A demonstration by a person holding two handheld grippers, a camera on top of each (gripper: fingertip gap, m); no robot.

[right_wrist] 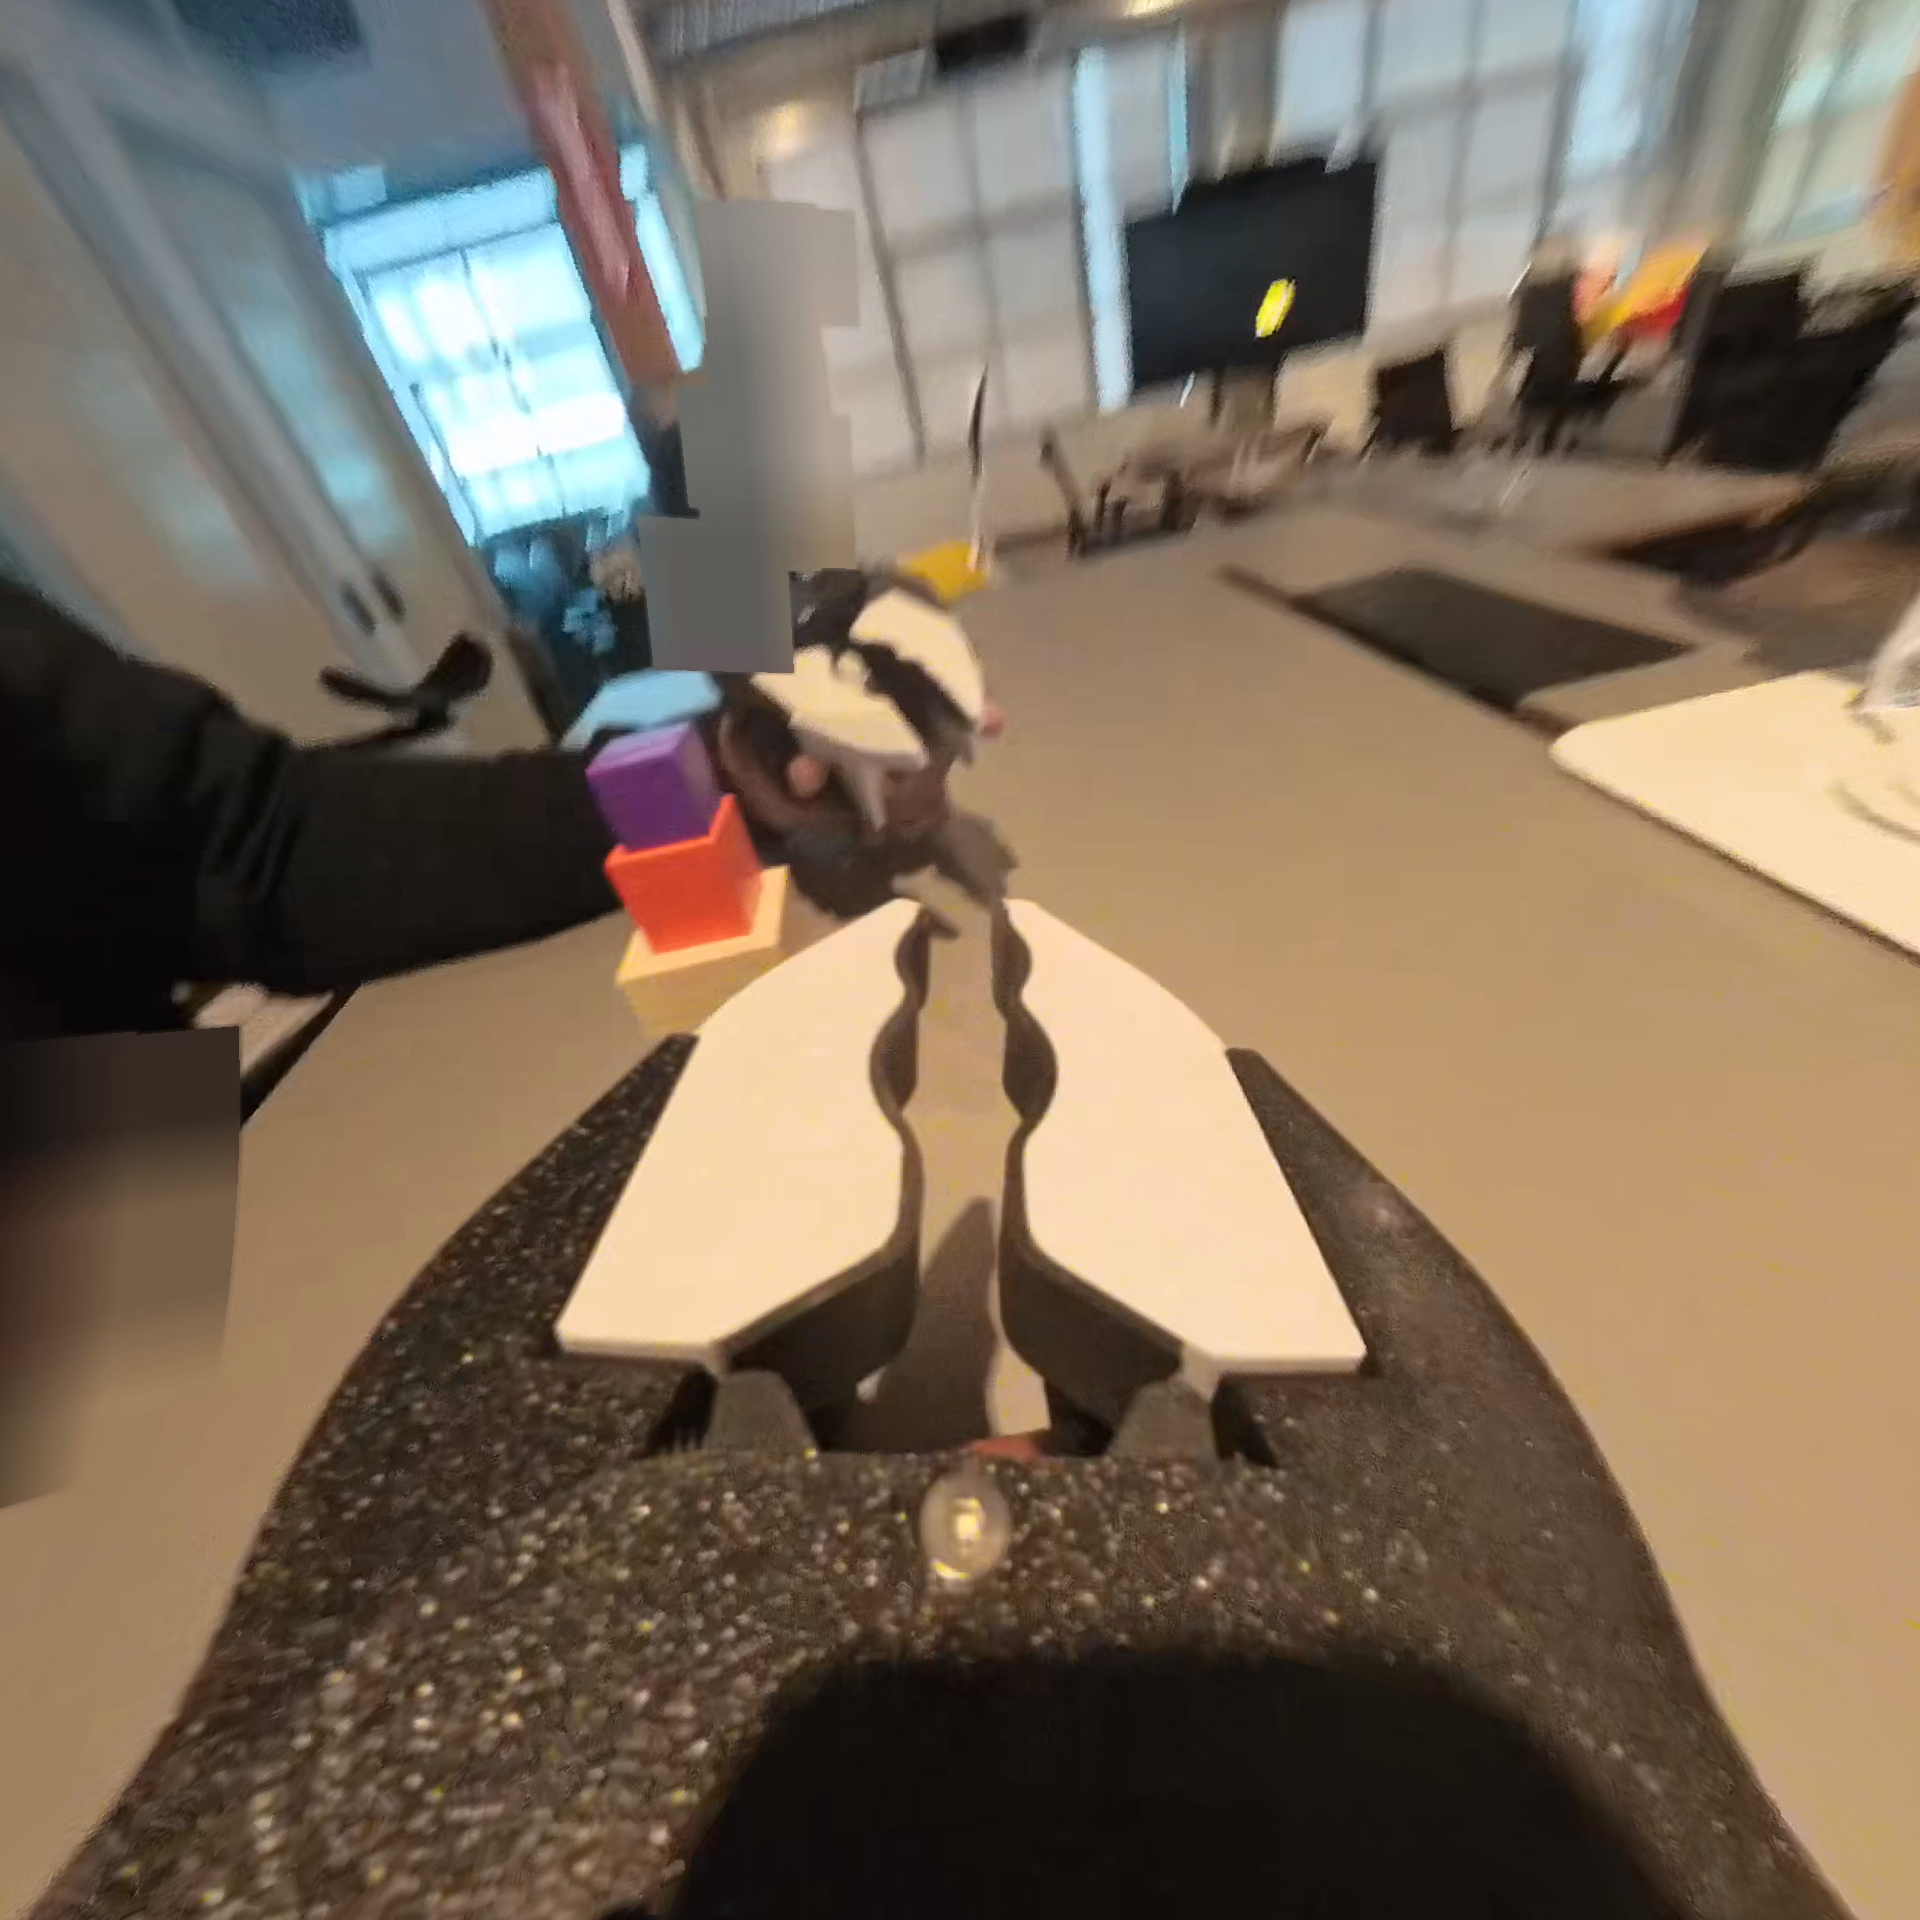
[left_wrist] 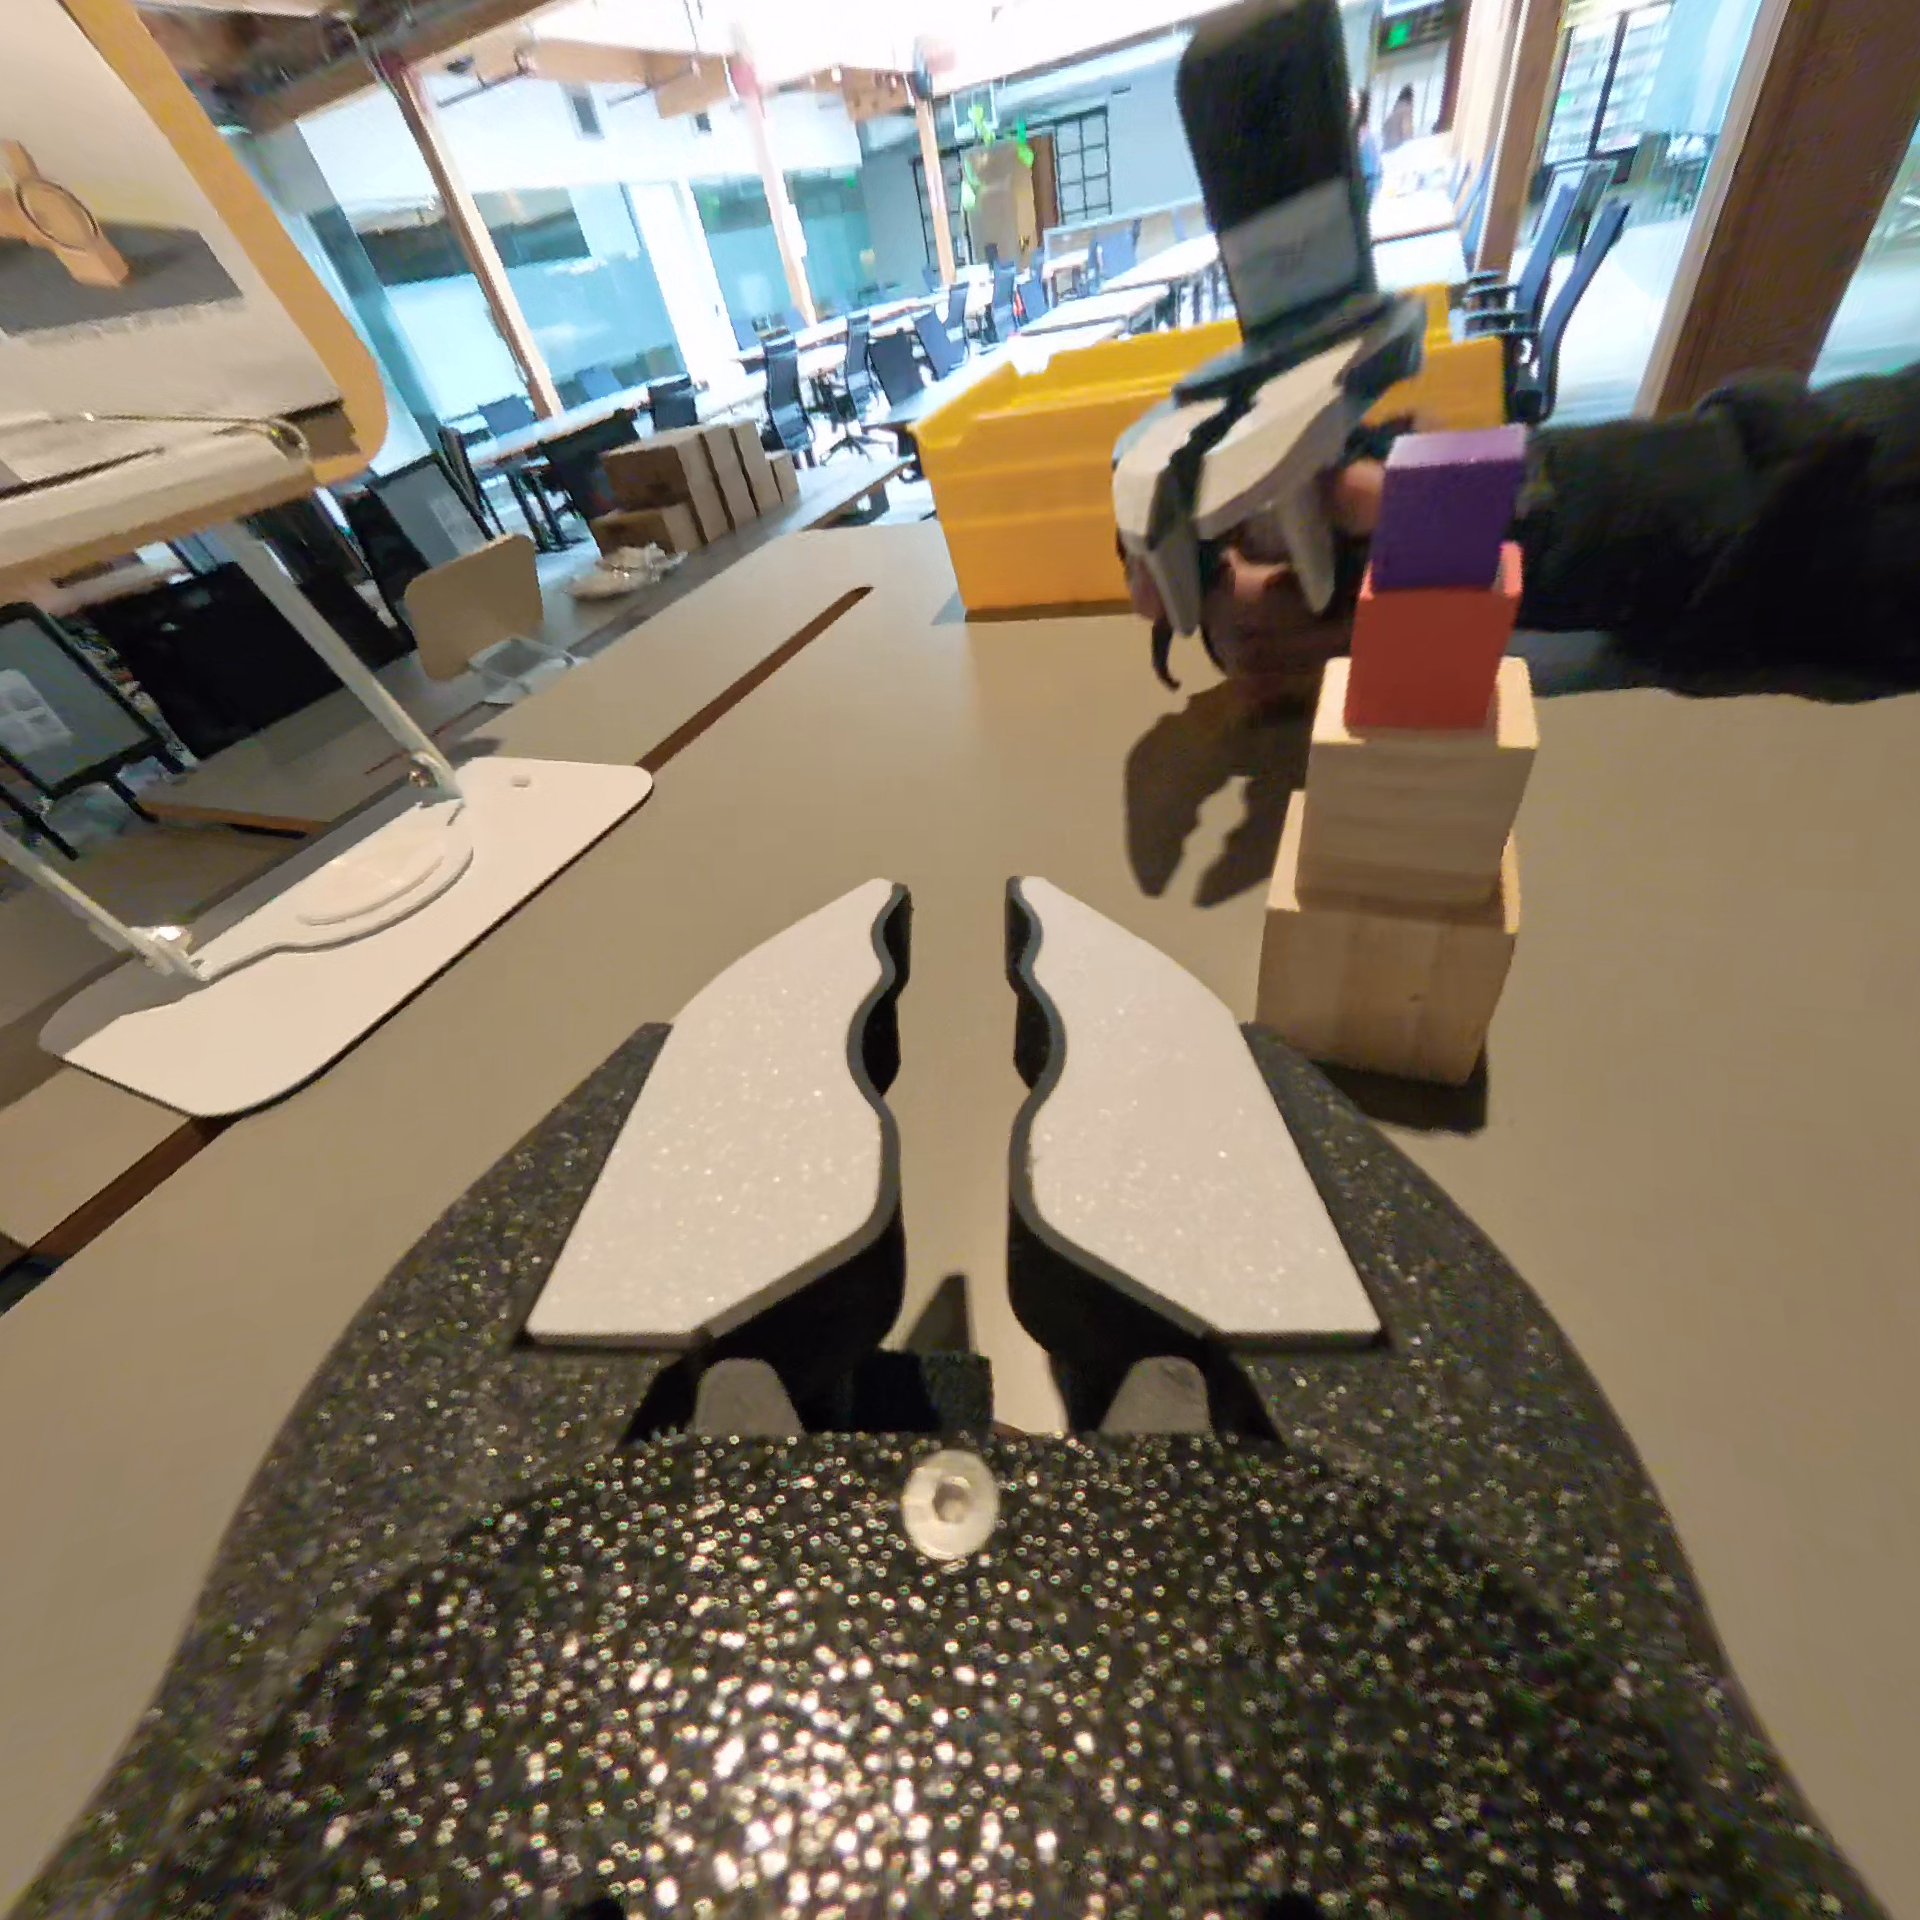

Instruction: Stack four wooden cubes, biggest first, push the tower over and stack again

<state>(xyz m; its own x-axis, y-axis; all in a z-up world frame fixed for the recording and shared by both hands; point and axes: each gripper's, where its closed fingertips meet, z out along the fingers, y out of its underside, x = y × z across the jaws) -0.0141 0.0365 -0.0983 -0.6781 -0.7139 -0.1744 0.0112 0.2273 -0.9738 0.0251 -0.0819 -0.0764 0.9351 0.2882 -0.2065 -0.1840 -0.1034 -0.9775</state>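
A tower of four cubes stands on the grey table (left_wrist: 831, 727). A large plain wooden cube (left_wrist: 1382, 977) is at the bottom, then a smaller plain one (left_wrist: 1413, 800), an orange-red one (left_wrist: 1429, 649) and a purple one (left_wrist: 1444, 509) on top. My left gripper (left_wrist: 958, 894) is shut and empty, low over the table, left of the tower's base. My right gripper (left_wrist: 1247, 608) hovers behind the tower. In the blurred right wrist view my right gripper (right_wrist: 961, 909) is shut and empty. The purple cube (right_wrist: 649, 784) and orange cube (right_wrist: 686, 883) show left of it; the bottom cube is hidden.
A yellow bin (left_wrist: 1039, 488) stands at the table's far edge. A white stand base (left_wrist: 343, 935) lies on the left of the table and shows as a white plate (right_wrist: 1766, 790) in the right wrist view. A black sleeve (left_wrist: 1714, 540) reaches in behind the tower. The gap from one gripper's tips to the other's is roughly 15 cm. My right gripper's tips are some 7 cm from the purple cube (right_wrist: 649, 784).
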